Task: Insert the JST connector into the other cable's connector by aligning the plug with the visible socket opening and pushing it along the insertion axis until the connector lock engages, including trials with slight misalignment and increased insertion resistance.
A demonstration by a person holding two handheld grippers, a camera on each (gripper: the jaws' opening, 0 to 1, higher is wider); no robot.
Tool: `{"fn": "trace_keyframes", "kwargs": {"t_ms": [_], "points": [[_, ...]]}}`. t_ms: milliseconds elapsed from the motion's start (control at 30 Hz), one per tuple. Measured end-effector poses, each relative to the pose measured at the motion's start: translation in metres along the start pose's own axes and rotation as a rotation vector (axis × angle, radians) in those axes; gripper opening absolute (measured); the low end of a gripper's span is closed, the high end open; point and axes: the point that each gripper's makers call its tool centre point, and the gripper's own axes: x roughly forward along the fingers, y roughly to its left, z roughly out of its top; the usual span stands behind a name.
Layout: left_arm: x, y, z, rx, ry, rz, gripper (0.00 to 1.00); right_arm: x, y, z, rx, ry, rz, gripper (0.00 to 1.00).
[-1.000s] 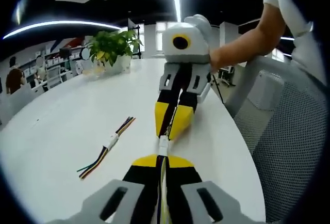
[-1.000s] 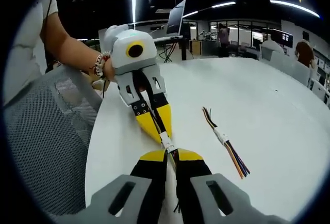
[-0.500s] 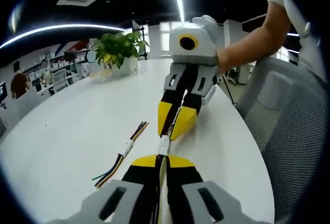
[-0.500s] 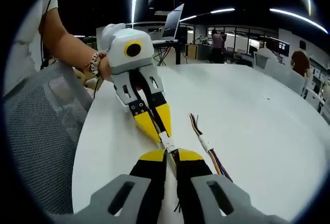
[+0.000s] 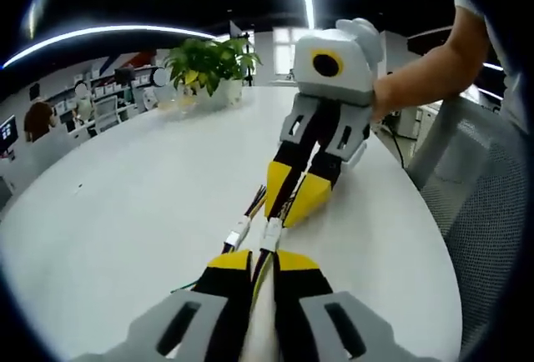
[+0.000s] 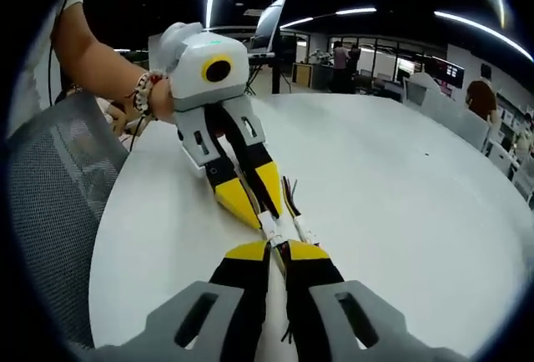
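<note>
White JST connector (image 5: pixel 271 233) is sitting in the short gap between the two grippers' yellow tips, above the round white table (image 5: pixel 125 203); in the right gripper view the same small white plastic body (image 6: pixel 269 227) is lying between the tips there too. Whether plug and socket are fully seated is too small to tell. In the left gripper view, the left gripper (image 5: pixel 252 260), with black jaws tipped in yellow, is pressing its jaws together on the pale cable running back from the connector, and the right gripper (image 5: pixel 298 209) is reaching in from the far side, its yellow tips pinching the other cable end; a bare forearm is showing behind its white housing. In the right gripper view, the right gripper (image 6: pixel 277 252) is clamping its jaws on its cable, while the left gripper (image 6: pixel 260 208) is coming in from above left, held by a hand with a beaded bracelet at the wrist. A second multicoloured wire harness with its own white connector (image 5: pixel 237 233) is lying on the table just beside the held pair, and it is showing again to the right of the tips (image 6: pixel 297 220). A green potted plant (image 5: pixel 212 63) is standing at the table's far edge, and a grey mesh chair (image 6: pixel 46 203) is sitting beside the table.
</note>
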Motion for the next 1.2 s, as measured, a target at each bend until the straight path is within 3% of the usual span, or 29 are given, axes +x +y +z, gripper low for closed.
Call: {"fn": "trace_keyframes", "kwargs": {"t_ms": [233,967,1100,1200], "points": [[0.002,-0.002,-0.004,-0.009,0.01,-0.009,0.04,0.004,-0.002,-0.01,-0.005,0.037,0.001,0.04],[-0.001,0.0,-0.006,-0.029,0.034,0.021,0.09,0.001,-0.002,-0.016,0.062,0.027,-0.007,0.08],[-0.004,0.0,-0.002,-0.048,0.018,0.024,0.11,-0.005,-0.003,-0.006,0.084,-0.004,-0.01,0.08],[-0.009,0.004,0.007,-0.119,-0.028,0.031,0.16,-0.012,-0.005,0.007,0.086,-0.04,-0.016,0.11]]}}
